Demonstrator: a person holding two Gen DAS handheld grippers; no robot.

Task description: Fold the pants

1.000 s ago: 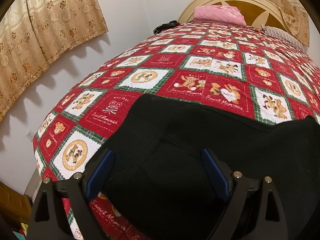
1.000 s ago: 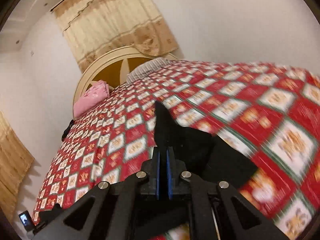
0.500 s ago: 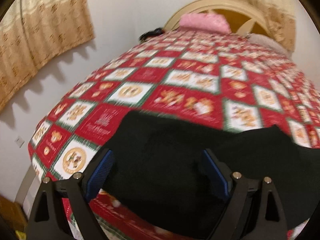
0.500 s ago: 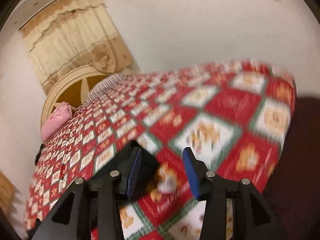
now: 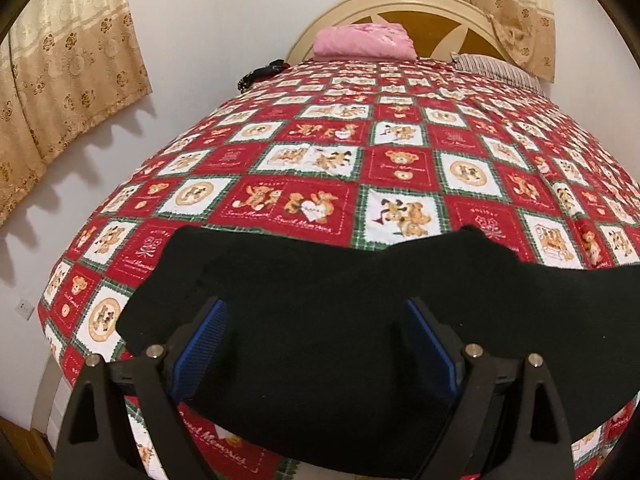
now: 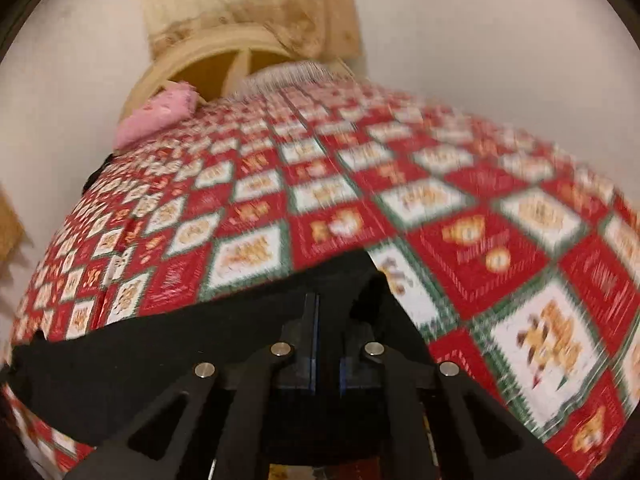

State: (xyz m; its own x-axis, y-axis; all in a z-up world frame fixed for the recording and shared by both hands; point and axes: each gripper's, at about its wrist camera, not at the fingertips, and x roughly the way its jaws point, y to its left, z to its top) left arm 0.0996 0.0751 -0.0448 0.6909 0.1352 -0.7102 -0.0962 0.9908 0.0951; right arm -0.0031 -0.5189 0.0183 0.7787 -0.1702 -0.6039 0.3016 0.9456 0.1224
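In your left wrist view, the black pants (image 5: 320,320) lie across the near edge of the red teddy-bear quilt (image 5: 360,152), with open quilt stretching to the headboard (image 5: 400,4), and your left gripper (image 5: 316,344) hovers above them, jaws wide. In your right wrist view, blurred, your right gripper (image 6: 326,332) is pinched narrow at the dark pants (image 6: 160,352), whether on cloth you cannot tell, and bare quilt (image 6: 440,200) spreads ahead and rightward.

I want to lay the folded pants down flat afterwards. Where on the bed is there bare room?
The widest bare patch is the quilt's middle, between the pants at the foot and the pink pillow and striped pillow at the headboard. It is crowded at the foot, under the pants and left gripper, and at the head-left corner by a dark item.
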